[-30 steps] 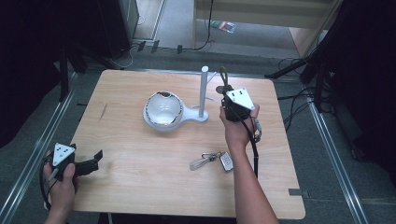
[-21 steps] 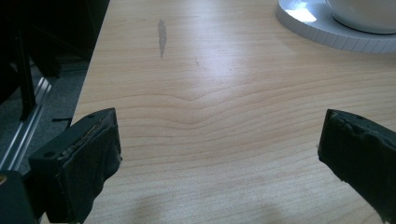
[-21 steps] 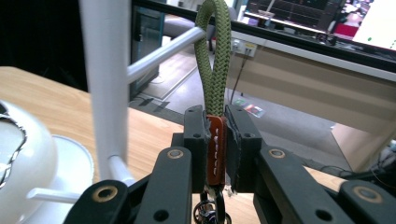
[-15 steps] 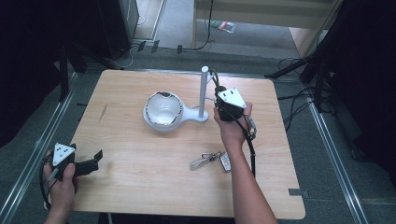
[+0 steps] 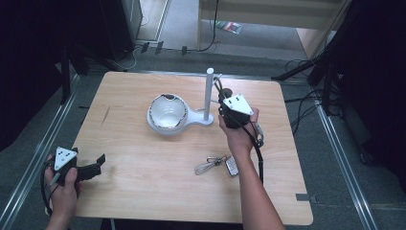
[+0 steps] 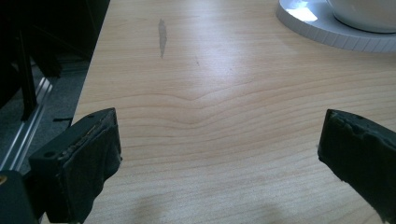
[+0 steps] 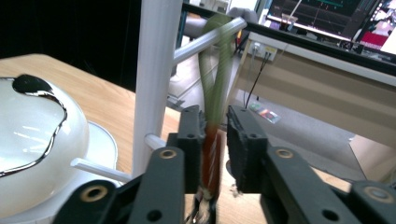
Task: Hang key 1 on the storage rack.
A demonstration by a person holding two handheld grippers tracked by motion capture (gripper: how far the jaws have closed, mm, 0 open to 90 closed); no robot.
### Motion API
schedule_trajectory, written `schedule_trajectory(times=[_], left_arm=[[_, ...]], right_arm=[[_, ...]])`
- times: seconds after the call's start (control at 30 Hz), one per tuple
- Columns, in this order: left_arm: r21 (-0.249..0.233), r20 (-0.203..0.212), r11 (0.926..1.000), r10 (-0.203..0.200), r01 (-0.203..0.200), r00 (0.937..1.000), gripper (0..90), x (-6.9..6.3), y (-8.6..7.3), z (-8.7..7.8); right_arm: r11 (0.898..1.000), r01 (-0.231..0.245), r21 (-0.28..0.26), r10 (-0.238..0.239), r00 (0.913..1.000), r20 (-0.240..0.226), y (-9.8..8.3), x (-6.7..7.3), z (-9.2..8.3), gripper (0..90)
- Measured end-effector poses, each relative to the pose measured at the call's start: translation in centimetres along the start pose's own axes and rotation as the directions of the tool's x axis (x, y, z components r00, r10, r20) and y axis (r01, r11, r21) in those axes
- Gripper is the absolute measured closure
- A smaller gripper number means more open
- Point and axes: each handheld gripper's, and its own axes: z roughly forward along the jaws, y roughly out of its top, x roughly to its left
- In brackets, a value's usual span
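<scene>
1. At the near left corner of the wooden table (image 5: pixel 143 182), a person's left hand (image 5: pixel 60 184) holds the left gripper (image 5: pixel 98 165) low over the boards; the left gripper view shows its two black jaws wide apart with bare wood between them.
2. Near the front right of the table, just beside the person's right forearm (image 5: pixel 251 191), lies a set of keys (image 5: pixel 218 164) with a small grey fob.
3. Farther in, the right gripper (image 7: pixel 215 140) stands beside the white post (image 5: pixel 209 93). Its own view shows what the high view hides: the jaws pressed on a red-brown strap (image 7: pixel 211 154) that loops in blurred green over a peg (image 7: pixel 208 39) of the post.
4. Left of the post, a white bowl (image 5: pixel 167 112) with a dark-edged rim sits on the stand's round white base (image 6: pixel 327 32), whose edge shows at the top of the left gripper view.
5. Beyond the table, the right gripper view shows a beige counter (image 7: pixel 317 79) and lit screens (image 7: pixel 336 16).
</scene>
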Motion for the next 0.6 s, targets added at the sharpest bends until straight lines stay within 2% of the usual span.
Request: schedule_trajectory(times=[0.27, 0.4, 0.6], left_arm=[[0.004, 0.000, 1.0000, 0.000, 0.000, 1.0000, 0.0, 0.0, 0.0, 0.0], [0.007, -0.001, 1.0000, 0.004, -0.004, 1.0000, 0.0, -0.1, 0.0, 0.1], [0.005, -0.001, 1.0000, 0.006, -0.006, 1.0000, 0.0, -0.1, 0.0, 0.1]], right_arm=[[0.999, -0.035, -0.014, 0.035, 0.9993, 0.012, 0.0, -1.0, -1.1, 69.5], [0.999, -0.044, -0.001, 0.044, 0.9990, 0.012, -0.1, -1.2, -1.7, 64.4], [0.999, -0.050, 0.020, 0.050, 0.9986, -0.016, -0.3, -1.1, -2.8, 58.7]])
